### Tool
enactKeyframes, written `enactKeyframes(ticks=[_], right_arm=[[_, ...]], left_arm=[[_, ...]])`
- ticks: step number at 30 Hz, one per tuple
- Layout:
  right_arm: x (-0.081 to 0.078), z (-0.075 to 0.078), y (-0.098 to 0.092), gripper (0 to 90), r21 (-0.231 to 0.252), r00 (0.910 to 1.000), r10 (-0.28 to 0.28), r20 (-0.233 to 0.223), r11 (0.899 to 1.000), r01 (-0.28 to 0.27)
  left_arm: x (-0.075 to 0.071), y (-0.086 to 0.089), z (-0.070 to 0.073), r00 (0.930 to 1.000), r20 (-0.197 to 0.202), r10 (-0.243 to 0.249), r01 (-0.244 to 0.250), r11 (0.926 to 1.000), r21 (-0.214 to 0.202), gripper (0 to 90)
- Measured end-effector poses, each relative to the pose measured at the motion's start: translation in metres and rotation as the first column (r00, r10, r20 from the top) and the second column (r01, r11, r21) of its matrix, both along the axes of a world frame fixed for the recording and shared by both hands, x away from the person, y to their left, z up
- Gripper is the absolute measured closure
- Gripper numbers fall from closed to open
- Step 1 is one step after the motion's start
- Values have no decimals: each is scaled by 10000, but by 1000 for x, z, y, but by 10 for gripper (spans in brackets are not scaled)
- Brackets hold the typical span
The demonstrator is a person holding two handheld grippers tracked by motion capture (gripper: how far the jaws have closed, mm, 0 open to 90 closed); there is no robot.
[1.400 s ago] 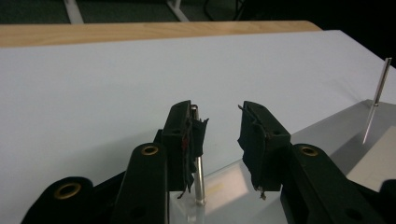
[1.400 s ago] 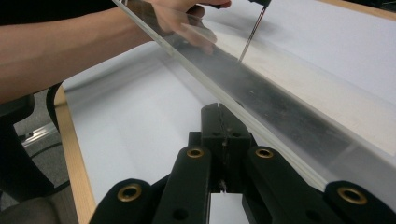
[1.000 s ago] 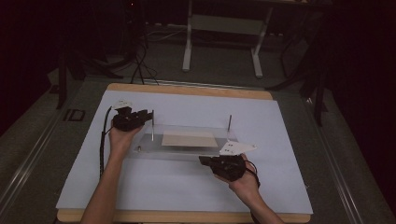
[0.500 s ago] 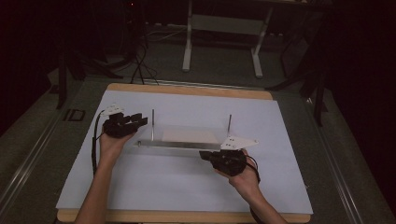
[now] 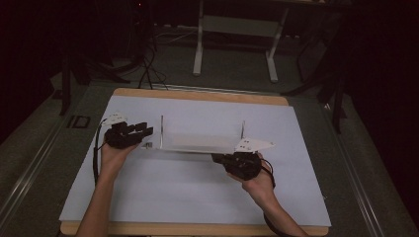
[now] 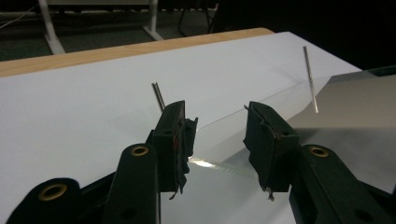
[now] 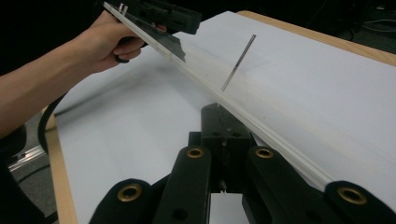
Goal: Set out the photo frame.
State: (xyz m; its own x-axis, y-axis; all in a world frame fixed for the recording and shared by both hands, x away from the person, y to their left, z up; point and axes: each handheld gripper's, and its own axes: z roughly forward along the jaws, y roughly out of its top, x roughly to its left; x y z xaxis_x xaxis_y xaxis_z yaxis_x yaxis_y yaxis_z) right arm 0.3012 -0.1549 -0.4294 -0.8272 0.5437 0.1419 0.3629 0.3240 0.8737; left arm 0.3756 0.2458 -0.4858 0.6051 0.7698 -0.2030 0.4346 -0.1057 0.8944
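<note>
"Clear plastic sheet logged: lying on the white-covered desk, between two thin upright rods, near edge towards the person. Held where?"

"Pinched at the near right edge by the right tongs; closed tight on it, as seen in the right gripper view. Looks tipped up off the desk along that edge, though cannot tell by how much."

"And the left tongs?"

"Parted to a middling gap, holding nothing. Poised at the sheet's left end, just beside the left rod. Left gripper view puts the sheet's corner in line with the gap, not yet between the pads."

"Step in hand, then?"

"Judged as: securing a second hold on the sheet for a two-handed lift or shift. Right side done, left side pending."

"Next move?"

"Probably: ease forward until the corner sits well inside the gap, then close. Keep clear of the left rod. Match the right side's height before lifting, to avoid twisting or flexing the sheet."
</note>
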Motion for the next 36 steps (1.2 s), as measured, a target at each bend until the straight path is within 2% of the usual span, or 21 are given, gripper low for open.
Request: enactKeyframes(ticks=[10, 16, 23, 36], right_arm=[[6, 3, 1, 900, 44, 9999, -152, 45, 9999, 152], [11, 8, 2, 900, 17, 9992, -319, 220, 9995, 318], [19, 15, 4, 900, 66, 9987, -436, 274, 9990, 434], [32, 25, 8, 900, 126, 9976, -575, 389, 9983, 570]], left_arm=[[-7, 5, 6, 9994, 346, 0, 2, 10000, -59, 573], [-8, 8, 4, 9995, 331, -15, 18, 10000, -81, 567], [-10, 8, 7, 9992, 385, -58, 58, 10000, -10, 557], [-13, 13, 6, 9988, 453, -205, 211, 9997, -125, 551]])
